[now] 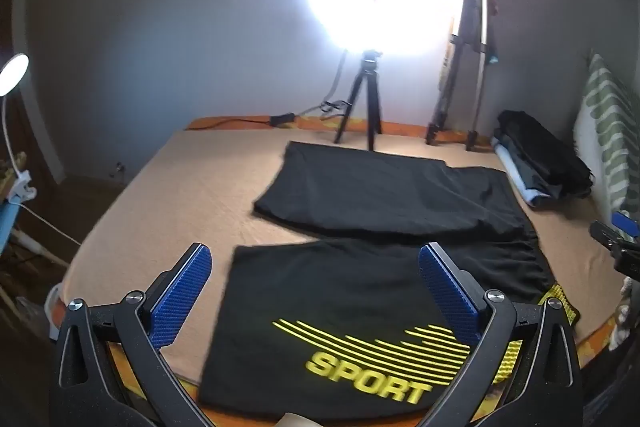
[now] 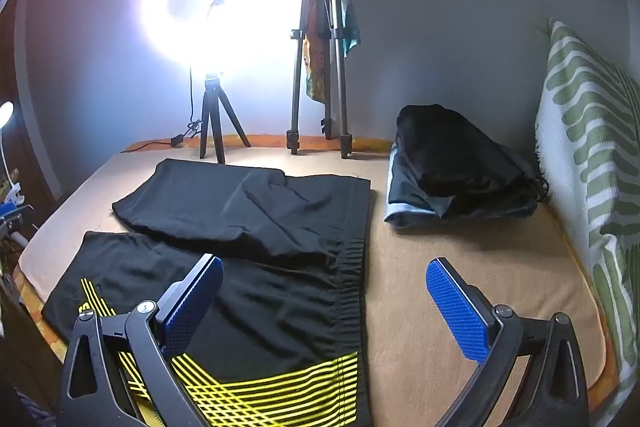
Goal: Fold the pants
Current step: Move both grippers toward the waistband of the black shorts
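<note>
Black shorts [image 1: 384,203] [image 2: 256,219] with yellow stripes and the word SPORT lie spread flat on a tan bed sheet [image 1: 168,187] [image 2: 460,267]. Both legs point left and the elastic waistband [image 2: 352,259] is on the right. My left gripper [image 1: 316,267] hovers open above the near leg with the print, nothing between its blue pads. My right gripper [image 2: 324,283] hangs open over the waistband edge, left pad over the cloth and right pad over bare sheet. Part of the right gripper [image 1: 616,243] shows at the right edge of the left wrist view.
A pile of folded dark clothes [image 2: 460,167] [image 1: 540,163] sits at the back right. A ring light on a small tripod [image 1: 360,99] [image 2: 216,119] and a taller tripod [image 2: 320,67] stand at the far edge. A green-patterned pillow [image 2: 592,155] lines the right side.
</note>
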A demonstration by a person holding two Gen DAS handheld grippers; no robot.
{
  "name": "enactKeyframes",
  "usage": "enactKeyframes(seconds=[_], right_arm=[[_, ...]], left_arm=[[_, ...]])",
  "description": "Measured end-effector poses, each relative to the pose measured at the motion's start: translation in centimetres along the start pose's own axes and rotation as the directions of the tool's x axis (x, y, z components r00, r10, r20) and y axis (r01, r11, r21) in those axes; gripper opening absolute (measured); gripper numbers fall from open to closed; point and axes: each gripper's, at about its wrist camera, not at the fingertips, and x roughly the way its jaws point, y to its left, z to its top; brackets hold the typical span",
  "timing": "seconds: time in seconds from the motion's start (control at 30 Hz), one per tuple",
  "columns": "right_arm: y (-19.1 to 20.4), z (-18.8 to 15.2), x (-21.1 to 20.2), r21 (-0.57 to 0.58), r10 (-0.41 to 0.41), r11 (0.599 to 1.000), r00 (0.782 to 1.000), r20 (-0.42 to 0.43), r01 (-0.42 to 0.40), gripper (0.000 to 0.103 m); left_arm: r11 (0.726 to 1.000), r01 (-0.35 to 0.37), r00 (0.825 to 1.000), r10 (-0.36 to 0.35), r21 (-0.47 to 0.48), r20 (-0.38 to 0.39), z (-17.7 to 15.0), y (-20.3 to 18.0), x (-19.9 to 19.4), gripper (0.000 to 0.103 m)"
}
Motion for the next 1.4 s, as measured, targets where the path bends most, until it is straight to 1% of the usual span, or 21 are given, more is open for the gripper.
enactKeyframes(seconds=[0.07, 0.13, 0.23, 0.37, 0.4, 0.43, 0.5, 0.57, 0.63, 0.7, 0.77, 0.87, 0.9, 0.97, 1.0, 1.07, 1.13, 1.2, 1.27, 1.4], right_arm=[[-0.4, 0.2, 0.5, 0.001, 0.017, 1.000, 1.000, -0.001, -0.017, 0.103], [-0.8, 0.5, 0.9, -0.004, 0.031, 1.000, 1.000, 0.002, -0.031, 0.103], [-1.4, 1.3, 1.6, -0.006, 0.018, 1.000, 1.000, 0.001, -0.018, 0.103], [-2.0, 2.8, 2.3, -0.032, 0.005, 0.999, 1.000, 0.004, -0.005, 0.102], [-2.1, 3.0, 2.4, -0.042, 0.010, 0.999, 1.000, 0.004, -0.010, 0.101], [-2.2, 3.3, 2.6, -0.046, 0.010, 0.999, 1.000, 0.002, -0.010, 0.101], [-2.7, 3.9, 3.3, -0.028, 0.020, 0.999, 1.000, -0.010, -0.020, 0.100], [-3.5, 4.2, 4.3, 0.013, 0.063, 0.998, 0.998, -0.031, -0.062, 0.094], [-4.1, 4.7, 5.2, 0.052, 0.102, 0.994, 0.993, -0.051, -0.100, 0.088], [-4.5, 5.4, 6.2, 0.079, 0.145, 0.987, 0.988, -0.052, -0.141, 0.084], [-4.8, 6.2, 6.9, 0.058, 0.157, 0.986, 0.985, -0.068, -0.154, 0.082], [-4.8, 7.8, 8.8, -0.015, 0.150, 0.988, 0.982, -0.112, -0.153, 0.080], [-4.8, 7.9, 10.0, -0.038, 0.138, 0.988, 0.976, -0.170, -0.147, 0.080], [-4.7, 8.4, 12.0, -0.088, 0.120, 0.986, 0.967, -0.223, -0.143, 0.078], [-4.7, 8.7, 13.3, -0.107, 0.131, 0.981, 0.960, -0.246, -0.161, 0.076], [-4.2, 9.4, 15.1, -0.140, 0.142, 0.973, 0.952, -0.270, -0.184, 0.071], [-3.7, 9.9, 17.3, -0.172, 0.151, 0.962, 0.940, -0.305, -0.211, 0.071], [-3.2, 10.3, 19.4, -0.202, 0.160, 0.950, 0.929, -0.333, -0.236, 0.071], [-3.0, 10.7, 21.9, -0.209, 0.178, 0.941, 0.913, -0.367, -0.267, 0.069], [-3.6, 11.1, 25.8, -0.150, 0.223, 0.939, 0.880, -0.419, -0.309, 0.069]], left_arm=[[1.000, -0.023, 1.000, 0.023, 0.000, 0.017, 0.2, 1.0, 0.4, 0.103], [1.000, -0.024, 1.000, 0.024, -0.009, 0.011, 0.4, 1.8, 1.2, 0.101], [0.998, 0.011, 0.999, -0.013, -0.054, -0.040, 0.6, 3.3, 2.8, 0.092], [0.990, 0.062, 0.992, -0.074, -0.126, -0.100, 1.0, 4.9, 4.9, 0.085], [0.988, 0.069, 0.990, -0.084, -0.135, -0.110, 1.2, 5.2, 5.4, 0.084], [0.988, 0.069, 0.990, -0.085, -0.135, -0.115, 1.5, 5.3, 5.7, 0.080], [0.992, 0.058, 0.991, -0.071, -0.114, -0.117, 2.6, 5.6, 6.4, 0.079], [0.994, 0.051, 0.991, -0.063, -0.096, -0.119, 4.0, 5.8, 7.2, 0.078], [0.993, 0.065, 0.989, -0.077, -0.100, -0.129, 5.7, 6.2, 8.3, 0.078], [0.993, 0.074, 0.988, -0.085, -0.090, -0.130, 7.1, 6.3, 9.4, 0.078], [0.994, 0.083, 0.986, -0.092, -0.074, -0.136, 8.7, 6.1, 11.1, 0.078], [0.990, 0.114, 0.977, -0.127, -0.081, -0.172, 10.1, 5.9, 13.9, 0.078], [0.989, 0.122, 0.973, -0.137, -0.088, -0.188, 10.6, 5.8, 15.1, 0.078], [0.985, 0.136, 0.965, -0.155, -0.105, -0.210, 11.4, 5.9, 17.4, 0.077], [0.984, 0.140, 0.963, -0.161, -0.109, -0.218, 11.7, 5.9, 18.4, 0.076], [0.984, 0.141, 0.958, -0.164, -0.113, -0.234, 12.1, 5.8, 20.5, 0.075], [0.982, 0.148, 0.948, -0.173, -0.114, -0.266, 12.5, 5.5, 23.2, 0.075], [0.985, 0.135, 0.944, -0.161, -0.107, -0.287, 12.7, 5.3, 25.6, 0.075], [0.988, 0.119, 0.942, -0.143, -0.096, -0.305, 12.9, 5.2, 27.9, 0.074], [0.981, 0.119, 0.928, -0.164, -0.151, -0.336, 12.9, 5.8, 31.9, 0.074]])
